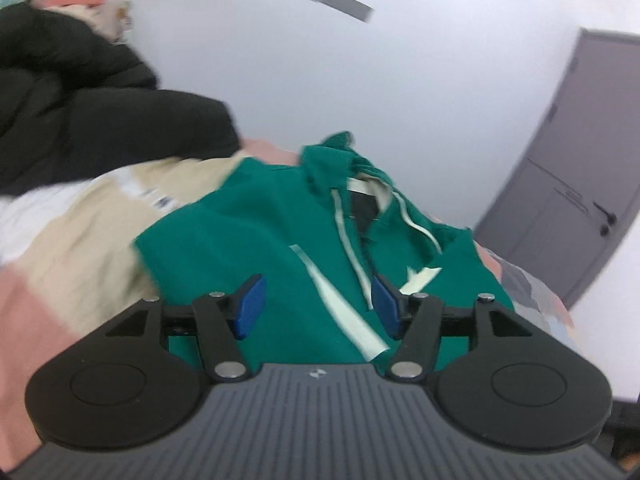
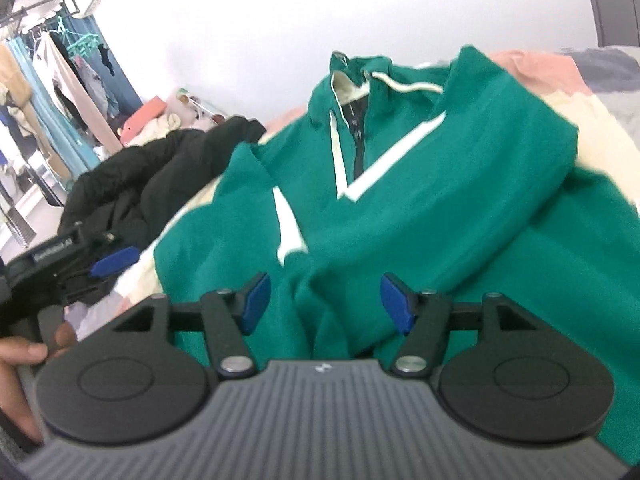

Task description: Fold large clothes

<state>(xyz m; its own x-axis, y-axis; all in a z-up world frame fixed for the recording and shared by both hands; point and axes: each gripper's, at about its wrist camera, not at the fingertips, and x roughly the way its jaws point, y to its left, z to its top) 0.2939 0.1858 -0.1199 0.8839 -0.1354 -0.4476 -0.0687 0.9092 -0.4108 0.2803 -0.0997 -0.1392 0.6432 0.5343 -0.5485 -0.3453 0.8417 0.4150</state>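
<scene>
White wall and a grey door back the patchwork bedspread I work over. At far left lies a black jacket; right of it the green hoodie lies flat, hood toward the wall, its long axis running away from both tools. My left gripper stands open and empty above the hem's left side. My right gripper, equally open and empty, hovers by the right hem fold, seemingly nearer.

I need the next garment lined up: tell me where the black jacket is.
The black jacket lies heaped on the bed, left of the green hoodie in both wrist views, nearer the clothes rack.
</scene>
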